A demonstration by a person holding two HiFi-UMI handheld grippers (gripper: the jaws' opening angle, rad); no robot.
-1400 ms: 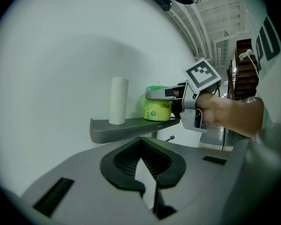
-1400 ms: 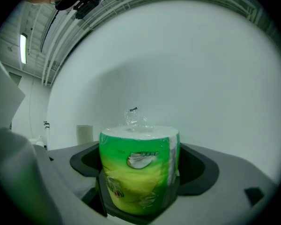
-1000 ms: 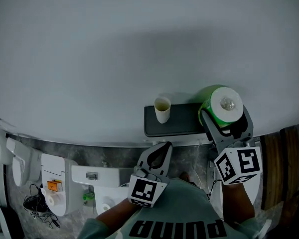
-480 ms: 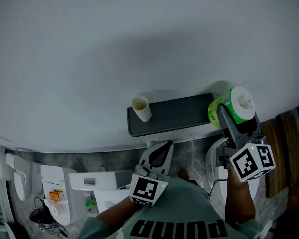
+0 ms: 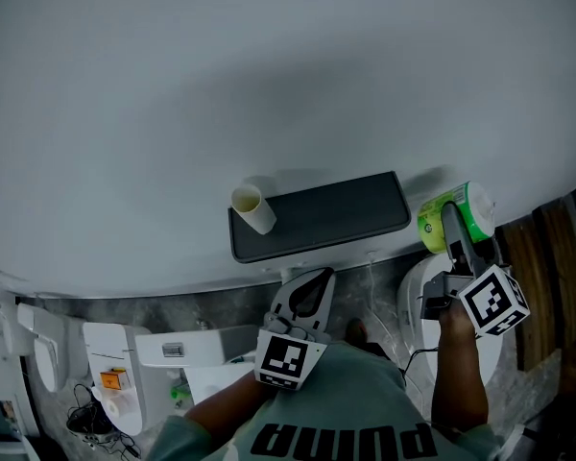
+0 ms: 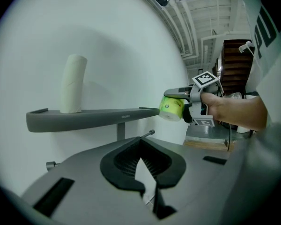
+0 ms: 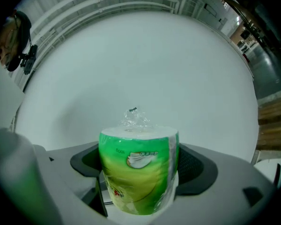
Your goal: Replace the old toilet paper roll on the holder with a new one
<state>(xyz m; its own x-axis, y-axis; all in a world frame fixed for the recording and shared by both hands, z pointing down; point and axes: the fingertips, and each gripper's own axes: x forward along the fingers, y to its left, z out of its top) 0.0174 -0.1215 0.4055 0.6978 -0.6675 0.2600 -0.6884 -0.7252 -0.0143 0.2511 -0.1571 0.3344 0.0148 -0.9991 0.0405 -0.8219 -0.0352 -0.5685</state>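
My right gripper [image 5: 457, 229] is clamped on the new toilet paper roll [image 7: 138, 172], which is sealed in green wrap and held in the air just off the right end of the holder shelf [image 5: 317, 215]. My left gripper [image 6: 149, 195] is closed on nothing, low by my chest. The old roll [image 6: 73, 84] stands upright at the shelf's left end. I judge the swap half done: next comes unwrapping the new roll and threading it onto the bar [image 6: 146, 135]. The wrapper print is unreadable; my shirt reads PUMA.

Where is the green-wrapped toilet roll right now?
At the head view's right, the green-wrapped toilet roll is clamped in the right gripper, in the air just off the right end of the dark wall shelf.
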